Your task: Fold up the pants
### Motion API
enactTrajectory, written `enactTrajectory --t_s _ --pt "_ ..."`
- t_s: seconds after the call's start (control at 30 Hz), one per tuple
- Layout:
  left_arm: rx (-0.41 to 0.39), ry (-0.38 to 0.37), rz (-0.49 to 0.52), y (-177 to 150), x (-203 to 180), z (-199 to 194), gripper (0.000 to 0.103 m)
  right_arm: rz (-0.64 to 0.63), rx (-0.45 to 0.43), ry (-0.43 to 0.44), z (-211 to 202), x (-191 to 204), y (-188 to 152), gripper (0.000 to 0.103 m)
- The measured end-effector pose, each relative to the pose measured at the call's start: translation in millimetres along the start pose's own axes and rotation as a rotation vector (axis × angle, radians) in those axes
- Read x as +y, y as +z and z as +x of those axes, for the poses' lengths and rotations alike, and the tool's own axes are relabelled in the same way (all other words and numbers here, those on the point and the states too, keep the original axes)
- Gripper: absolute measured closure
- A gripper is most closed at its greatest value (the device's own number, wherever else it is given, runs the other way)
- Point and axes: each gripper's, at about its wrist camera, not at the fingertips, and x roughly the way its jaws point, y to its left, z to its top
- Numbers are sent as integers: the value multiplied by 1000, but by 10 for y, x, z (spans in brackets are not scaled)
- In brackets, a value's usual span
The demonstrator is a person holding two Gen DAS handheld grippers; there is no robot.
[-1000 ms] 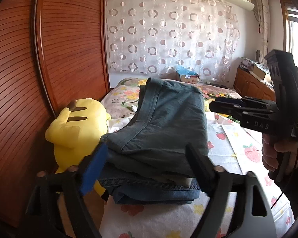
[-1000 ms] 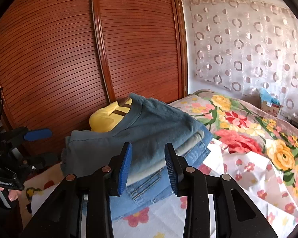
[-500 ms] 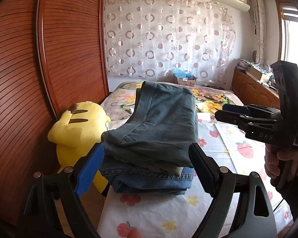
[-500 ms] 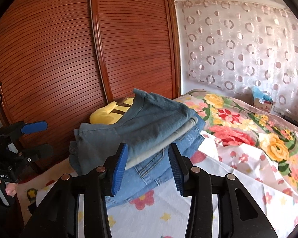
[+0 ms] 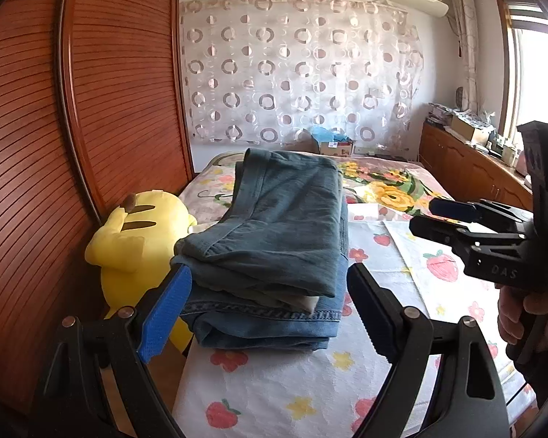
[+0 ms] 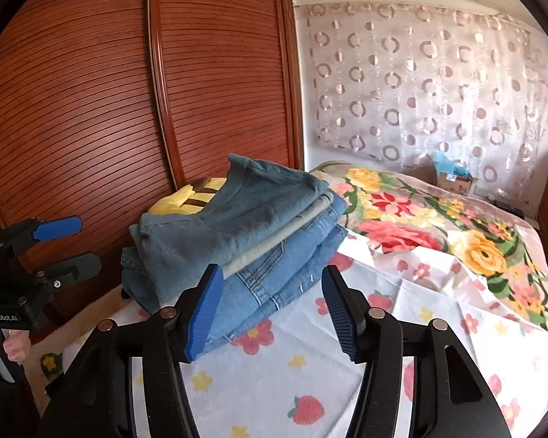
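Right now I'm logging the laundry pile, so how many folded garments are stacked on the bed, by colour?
Dark teal pants: 1
Grey-beige garment: 1, only its edge shows
Light blue jeans: 1, possibly more, the layers are hard to separate
Total: 3 at least

A yellow plush [image 5: 135, 233] sits beside a slatted wooden wardrobe [image 5: 91, 116]; a circle-patterned curtain [image 5: 296, 80] hangs behind the floral bedspread [image 6: 438, 226].
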Motion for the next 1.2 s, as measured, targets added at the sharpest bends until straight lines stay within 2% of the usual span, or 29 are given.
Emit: enactTrajectory --t_s 0.13,0.37,0.6,0.9,1.2 --pt "-5 -23 10 -16 -98 -39 16 9 -4 -23 -130 71 -67 41" --pt "-10 -65 37 -48 -316 -112 16 43 -20 -92 -405 115 -204 31" --pt "-11 -111 66 -150 -591 -214 16 87 -16 -209 -761 171 -432 30" --pt "28 -184 80 -368 -1006 -227 16 167 -11 -313 -1275 278 -819 30" --pt "28 -223 115 -437 -1366 -397 16 225 -30 -386 -1663 482 -825 30"
